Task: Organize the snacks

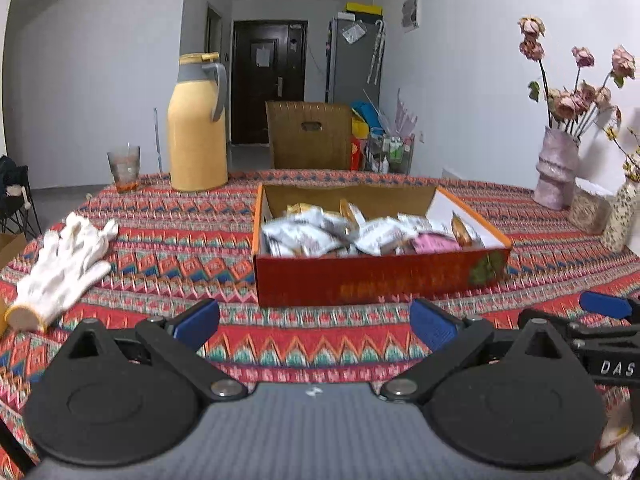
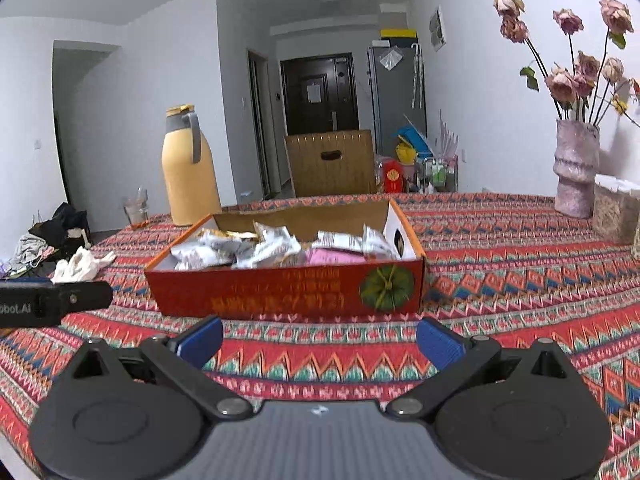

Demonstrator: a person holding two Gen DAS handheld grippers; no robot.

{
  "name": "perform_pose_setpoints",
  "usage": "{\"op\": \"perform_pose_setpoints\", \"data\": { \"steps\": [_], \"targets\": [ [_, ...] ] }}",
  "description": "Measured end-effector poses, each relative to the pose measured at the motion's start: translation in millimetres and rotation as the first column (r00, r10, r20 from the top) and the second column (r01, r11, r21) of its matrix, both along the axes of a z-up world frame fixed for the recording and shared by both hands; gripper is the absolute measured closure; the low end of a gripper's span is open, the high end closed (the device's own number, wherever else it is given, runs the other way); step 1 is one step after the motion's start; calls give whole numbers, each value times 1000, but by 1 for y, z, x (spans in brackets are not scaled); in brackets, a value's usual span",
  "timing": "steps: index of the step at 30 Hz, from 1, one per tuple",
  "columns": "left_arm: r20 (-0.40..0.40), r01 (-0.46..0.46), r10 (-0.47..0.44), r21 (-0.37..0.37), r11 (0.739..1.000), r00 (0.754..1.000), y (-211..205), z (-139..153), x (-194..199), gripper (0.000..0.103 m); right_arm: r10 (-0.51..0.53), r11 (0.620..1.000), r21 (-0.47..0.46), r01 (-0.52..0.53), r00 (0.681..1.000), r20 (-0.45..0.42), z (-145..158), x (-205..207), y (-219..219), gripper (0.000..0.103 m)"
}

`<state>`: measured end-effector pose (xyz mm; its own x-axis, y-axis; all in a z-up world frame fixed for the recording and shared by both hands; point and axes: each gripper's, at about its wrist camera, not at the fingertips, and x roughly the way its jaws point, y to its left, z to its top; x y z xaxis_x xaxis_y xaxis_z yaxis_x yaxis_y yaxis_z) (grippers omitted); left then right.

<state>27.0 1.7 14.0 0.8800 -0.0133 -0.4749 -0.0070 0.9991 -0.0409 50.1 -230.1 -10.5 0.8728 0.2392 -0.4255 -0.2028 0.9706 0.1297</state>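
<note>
Both grippers, left (image 1: 314,322) and right (image 2: 319,338), spread wide, holding nothing, short of box (image 1: 380,280). Best reach over the near wall, pinch one snack (image 1: 380,234)

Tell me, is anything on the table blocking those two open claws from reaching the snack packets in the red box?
Nothing visible does. Only bare patterned tablecloth lies between the left gripper, the right gripper and the red box. Its near wall stands before the snack packets, so both would reach over it. The white gloves lie off to the left.

Patterned tablecloth (image 1: 168,256), snack box (image 1: 372,284), flask (image 1: 197,136), glove (image 1: 64,264), vase (image 2: 576,168)
</note>
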Motion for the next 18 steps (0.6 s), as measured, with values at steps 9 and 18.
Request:
{"op": "perform_pose_setpoints", "data": {
  "steps": [9, 18],
  "targets": [
    [-42, 10, -10, -13, 1000, 999, 1, -14, -11, 0, -10, 1000, 3, 10, 999, -49, -13, -10, -4, 0],
    [-54, 17, -17, -11, 1000, 998, -1, -17, -12, 0, -11, 1000, 2, 11, 998, -61, -16, -9, -4, 0]
  ]
}}
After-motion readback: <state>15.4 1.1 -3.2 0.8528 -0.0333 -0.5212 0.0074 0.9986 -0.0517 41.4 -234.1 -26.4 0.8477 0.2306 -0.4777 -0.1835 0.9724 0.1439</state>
